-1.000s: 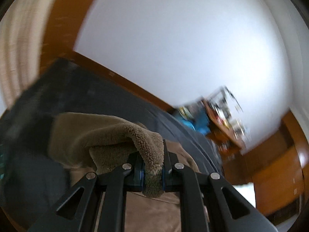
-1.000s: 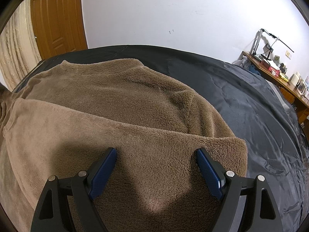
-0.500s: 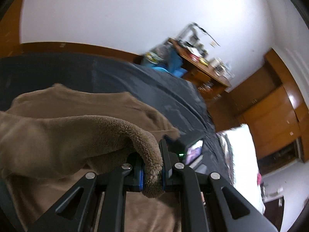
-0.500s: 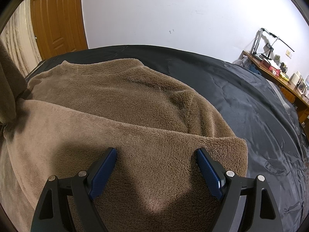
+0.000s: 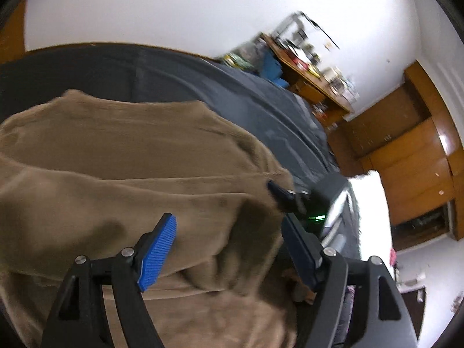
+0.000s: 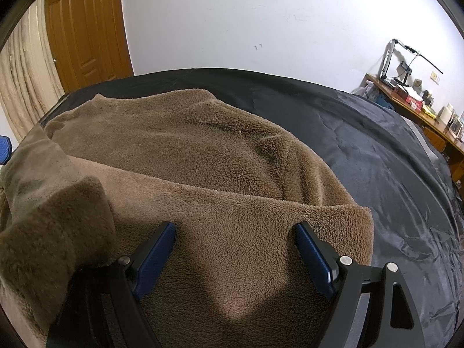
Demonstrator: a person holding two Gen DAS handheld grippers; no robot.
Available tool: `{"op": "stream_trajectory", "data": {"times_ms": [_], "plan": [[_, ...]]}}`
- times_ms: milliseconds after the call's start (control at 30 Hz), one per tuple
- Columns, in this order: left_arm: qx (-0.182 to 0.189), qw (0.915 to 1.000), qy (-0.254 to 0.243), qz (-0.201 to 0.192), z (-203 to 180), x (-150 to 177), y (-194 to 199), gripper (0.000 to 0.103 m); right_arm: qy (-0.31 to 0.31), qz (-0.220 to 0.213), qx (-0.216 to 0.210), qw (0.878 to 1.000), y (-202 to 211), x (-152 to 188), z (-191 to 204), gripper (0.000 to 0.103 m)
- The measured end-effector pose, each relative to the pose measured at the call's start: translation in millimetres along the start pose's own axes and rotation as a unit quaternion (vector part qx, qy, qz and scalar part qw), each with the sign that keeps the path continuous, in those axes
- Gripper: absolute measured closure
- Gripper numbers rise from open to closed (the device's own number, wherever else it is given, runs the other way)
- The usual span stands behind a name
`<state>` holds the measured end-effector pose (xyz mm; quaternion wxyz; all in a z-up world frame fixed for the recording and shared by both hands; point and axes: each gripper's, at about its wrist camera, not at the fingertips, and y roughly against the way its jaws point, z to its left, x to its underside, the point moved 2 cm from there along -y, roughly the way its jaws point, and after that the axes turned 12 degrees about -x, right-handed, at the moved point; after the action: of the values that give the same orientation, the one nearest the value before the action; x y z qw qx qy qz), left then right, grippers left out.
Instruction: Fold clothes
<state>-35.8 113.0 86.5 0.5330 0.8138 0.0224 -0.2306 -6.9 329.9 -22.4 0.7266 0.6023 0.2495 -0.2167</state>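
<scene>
A brown fleece garment (image 6: pixel 220 156) lies spread on a black bed cover (image 6: pixel 377 150). My left gripper (image 5: pixel 229 232) hovers just over its near part. Its jaws are opening and the blue pads (image 5: pixel 158 256) press on nothing; the fleece (image 5: pixel 145 150) lies below the gap. A folded-over flap of fleece (image 6: pixel 58 232) rests on the garment's left side. My right gripper (image 6: pixel 235 229) stands open low over the garment's near edge, fingers apart, holding nothing. The right gripper (image 5: pixel 285 195) also shows in the left wrist view, beside the fleece edge.
A cluttered wooden desk (image 6: pixel 420 107) stands against the wall at the bed's right. A wooden door (image 6: pixel 84 29) and a beige curtain (image 6: pixel 23 81) are at the far left. Wooden cabinets (image 5: pixel 411 159) line the right of the left wrist view.
My left gripper carried a pinched fold of fleece across over the garment, sank, then opened and let it go. The flap now lies on the garment. My right gripper stayed still.
</scene>
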Motion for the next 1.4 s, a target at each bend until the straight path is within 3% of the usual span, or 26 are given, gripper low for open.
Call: {"op": "stream_trajectory", "data": {"times_ms": [233,367,467,633,733,800,867,933,1000,1033,1200,1333,1400], "plan": [[-0.091,0.9919,0.052,-0.072,94,43,40,0.024,-0.068,-0.060,-0.050,0.995,18,0,-20,0.017],[-0.186,0.9721,0.090,-0.111,150,66,57,0.024,-0.116,-0.087,-0.091,0.985,23,3,-34,0.017],[-0.232,0.9595,0.103,-0.123,176,78,62,0.024,-0.120,-0.085,-0.096,0.984,22,2,-34,0.017],[-0.293,0.9480,0.061,-0.109,193,92,45,0.024,-0.127,-0.097,-0.104,0.982,26,2,-36,0.017],[-0.324,0.9405,0.031,-0.097,194,99,30,0.024,-0.146,-0.122,-0.127,0.974,33,3,-43,0.017],[-0.341,0.9343,0.019,-0.102,193,100,24,0.024,-0.168,-0.133,-0.169,0.962,36,4,-50,0.017],[-0.356,0.9284,0.018,-0.104,192,98,20,0.024,-0.204,-0.139,-0.252,0.936,37,5,-57,0.017],[-0.353,0.9296,0.029,-0.101,195,94,16,0.024,-0.230,-0.139,-0.333,0.904,37,6,-61,0.017],[-0.344,0.9329,0.042,-0.099,198,92,12,0.024,-0.232,-0.135,-0.364,0.892,39,5,-60,0.017],[-0.341,0.9339,0.047,-0.098,200,91,11,0.024,-0.229,-0.126,-0.363,0.894,39,5,-59,0.017],[-0.330,0.9368,0.066,-0.096,211,90,-2,0.024,-0.197,-0.087,-0.302,0.929,34,5,-44,0.017],[-0.306,0.9417,0.094,-0.104,222,91,-6,0.023,-0.129,-0.111,-0.196,0.966,53,-3,-26,0.017],[-0.304,0.9419,0.096,-0.106,223,91,-5,0.023,-0.094,-0.135,-0.135,0.977,67,-2,-18,0.017]]}}
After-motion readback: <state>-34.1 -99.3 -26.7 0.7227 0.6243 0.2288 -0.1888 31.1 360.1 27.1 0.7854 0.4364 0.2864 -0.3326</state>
